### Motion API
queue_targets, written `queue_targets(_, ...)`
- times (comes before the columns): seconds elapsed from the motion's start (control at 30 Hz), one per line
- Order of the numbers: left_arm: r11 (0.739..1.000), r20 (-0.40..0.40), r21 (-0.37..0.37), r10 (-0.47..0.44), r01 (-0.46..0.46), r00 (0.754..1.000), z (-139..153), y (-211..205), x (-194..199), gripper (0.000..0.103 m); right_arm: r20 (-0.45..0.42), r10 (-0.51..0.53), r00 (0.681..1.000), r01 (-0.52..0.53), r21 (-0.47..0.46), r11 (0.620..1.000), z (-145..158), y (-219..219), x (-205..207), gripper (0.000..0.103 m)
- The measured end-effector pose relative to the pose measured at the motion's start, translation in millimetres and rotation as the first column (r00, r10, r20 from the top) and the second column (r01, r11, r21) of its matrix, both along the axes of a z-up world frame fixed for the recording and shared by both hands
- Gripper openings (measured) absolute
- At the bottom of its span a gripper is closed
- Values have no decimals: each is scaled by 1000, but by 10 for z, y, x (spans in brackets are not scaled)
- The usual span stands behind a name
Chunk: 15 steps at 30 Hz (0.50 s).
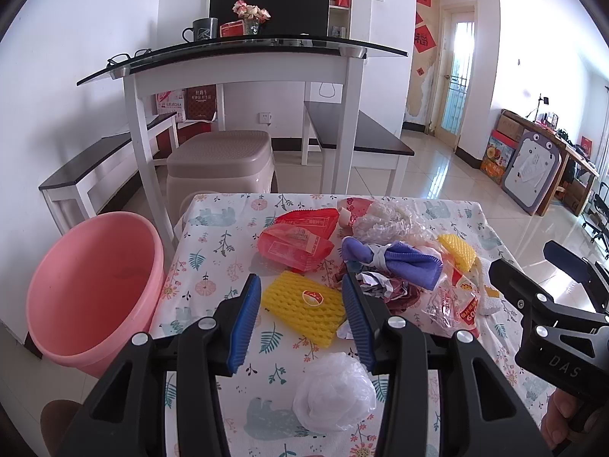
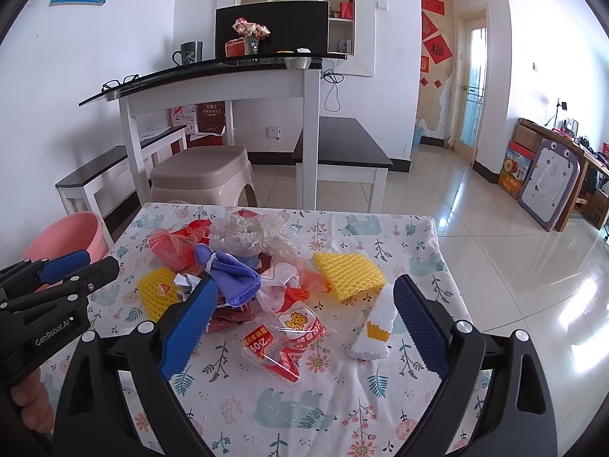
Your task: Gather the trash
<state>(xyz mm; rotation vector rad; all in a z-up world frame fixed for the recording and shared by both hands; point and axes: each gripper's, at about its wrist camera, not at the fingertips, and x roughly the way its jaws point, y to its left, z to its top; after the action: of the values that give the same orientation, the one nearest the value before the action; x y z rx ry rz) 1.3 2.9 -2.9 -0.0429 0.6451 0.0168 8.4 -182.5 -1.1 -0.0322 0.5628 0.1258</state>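
Observation:
Trash lies heaped on a table with a patterned cloth (image 1: 213,251). My left gripper (image 1: 300,293) is open, its blue pads on either side of a yellow foam net (image 1: 304,306) lying on the cloth, not closed on it. A white crumpled bag (image 1: 335,392) lies just below it. My right gripper (image 2: 304,301) is open above a clear red-printed wrapper (image 2: 289,339), with a white foam sleeve (image 2: 377,323) by its right finger. A purple cloth (image 2: 228,274), a second yellow net (image 2: 348,272) and red wrappers (image 1: 297,240) lie in the heap.
A pink bucket (image 1: 95,285) stands on the floor at the table's left edge. Behind are a beige plastic stool (image 1: 224,163), a white glass-topped desk (image 1: 243,64) and dark benches (image 1: 357,133). Tiled floor (image 1: 475,190) stretches to the right.

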Motion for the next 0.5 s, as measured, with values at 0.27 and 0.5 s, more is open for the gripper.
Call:
queue_targets(0.27, 1000, 0, -1, 1, -1, 1000, 1, 3, 0, 44, 3, -1, 1000, 1, 0, 1000, 15, 1, 1, 94)
queue_targets(0.5, 1000, 0, -2, 1, -1, 1000, -2, 2, 6, 44, 9, 2, 1000, -3, 2, 1000, 59, -6, 16, 94)
